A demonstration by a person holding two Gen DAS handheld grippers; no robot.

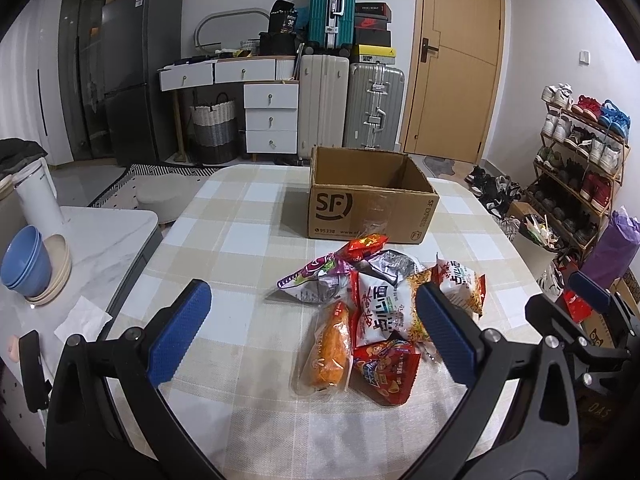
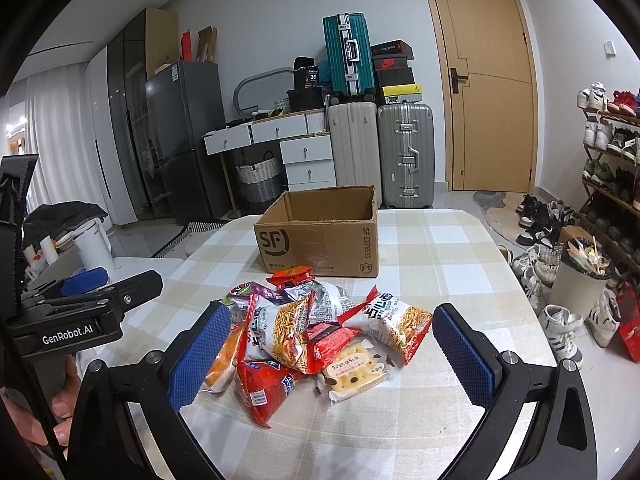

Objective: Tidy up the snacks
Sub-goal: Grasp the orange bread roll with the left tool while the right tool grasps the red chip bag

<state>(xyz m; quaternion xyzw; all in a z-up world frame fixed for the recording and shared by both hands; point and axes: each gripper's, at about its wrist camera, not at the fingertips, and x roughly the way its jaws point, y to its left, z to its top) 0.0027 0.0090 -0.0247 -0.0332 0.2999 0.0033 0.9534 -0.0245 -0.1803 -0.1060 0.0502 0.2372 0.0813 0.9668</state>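
Note:
A pile of snack packets [image 1: 372,304] lies on the checked tablecloth, in front of an open, empty cardboard SF box [image 1: 370,196]. The pile holds white noodle packets [image 2: 280,328], red packets [image 2: 264,392], an orange packet [image 1: 330,348], a purple packet [image 1: 312,280] and a clear cracker packet [image 2: 356,372]. My left gripper [image 1: 310,334] is open and empty, above the table just short of the pile. My right gripper [image 2: 330,348] is open and empty, its fingers to either side of the pile's near end. The box also shows in the right wrist view [image 2: 320,236].
A side counter at the left holds stacked blue bowls [image 1: 26,268] and a white kettle [image 1: 38,196]. A shoe rack [image 1: 580,168] and a bin [image 2: 580,280] stand on the right, off the table. Suitcases [image 1: 356,108] and drawers stand behind the table.

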